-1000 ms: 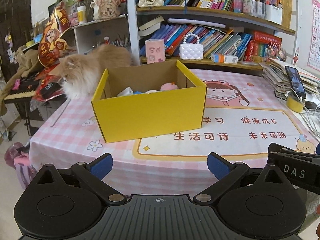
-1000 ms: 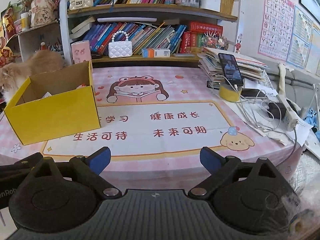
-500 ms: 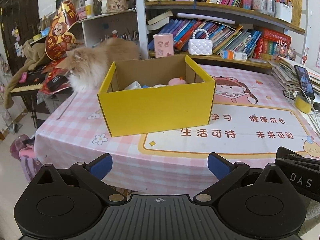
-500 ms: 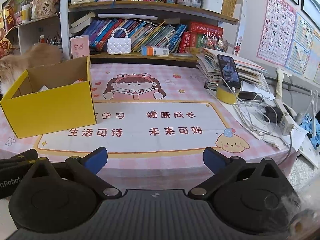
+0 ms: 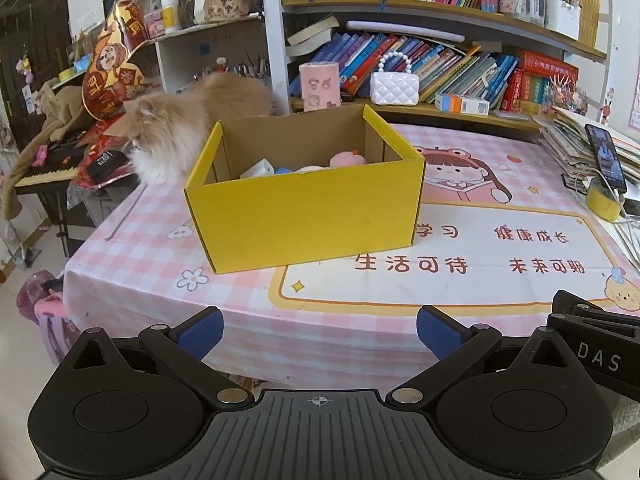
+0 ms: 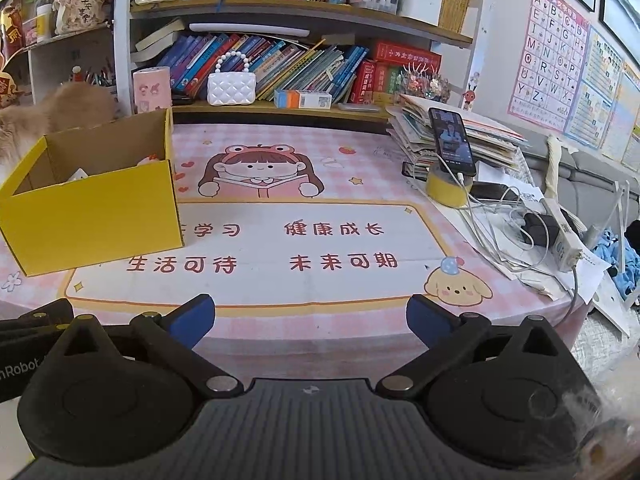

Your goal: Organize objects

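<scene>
The left claw [image 5: 319, 330] hangs at the near edge of the counter [image 5: 132, 256], its blue pads [image 5: 202, 331] spread wide with nothing between them. The right claw [image 6: 310, 320] sits beside it, also at the near edge; its jaws have just been opening and now stand fully apart, empty. In the left view a part of the right claw shows at the lower right; in the right view a part of the left one shows at the lower left.

The yellow box [image 5: 308, 216] stands open on the pink checked cloth, on the left half of the counter, well apart from both claws. Inside it lie a pink toy [image 5: 347, 159], a white piece [image 5: 259, 169] and a small blue one [image 5: 283, 170]; they show only above the front wall, so what they are cannot be told. The printed part of the cloth in front of the right claw is bare.

A fluffy cat [image 5: 172, 140] sits just behind the box's left end, facing left. At the counter's right edge a phone [image 6: 453, 141] leans upright on a yellow tape roll [image 6: 445, 189], beside a stack of books [image 6: 472, 136] and a tangle of cables [image 6: 516, 232]. A shelf [image 6: 304, 12] of books runs along the back, with a white purse [image 6: 231, 88] on its lower board.
</scene>
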Available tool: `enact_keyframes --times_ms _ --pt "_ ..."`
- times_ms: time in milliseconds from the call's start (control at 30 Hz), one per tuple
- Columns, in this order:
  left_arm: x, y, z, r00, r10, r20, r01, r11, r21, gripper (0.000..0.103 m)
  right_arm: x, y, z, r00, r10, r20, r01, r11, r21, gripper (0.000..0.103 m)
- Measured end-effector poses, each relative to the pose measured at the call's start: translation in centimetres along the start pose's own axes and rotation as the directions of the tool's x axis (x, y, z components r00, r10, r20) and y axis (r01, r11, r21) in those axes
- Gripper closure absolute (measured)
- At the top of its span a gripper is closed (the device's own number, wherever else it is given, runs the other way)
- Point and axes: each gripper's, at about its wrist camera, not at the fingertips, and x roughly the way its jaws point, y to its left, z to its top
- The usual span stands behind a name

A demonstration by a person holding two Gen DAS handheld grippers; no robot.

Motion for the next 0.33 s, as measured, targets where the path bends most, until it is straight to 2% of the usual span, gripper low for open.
enact_keyframes --times_ms 333 --pt "0.58 -0.34 0.54 1.000 0.000 0.001 0.000 1.000 0.013 0.000 0.55 -0.01 0.20 1.000 0.002 -0.014 -0.002 1.000 0.001 0.000"
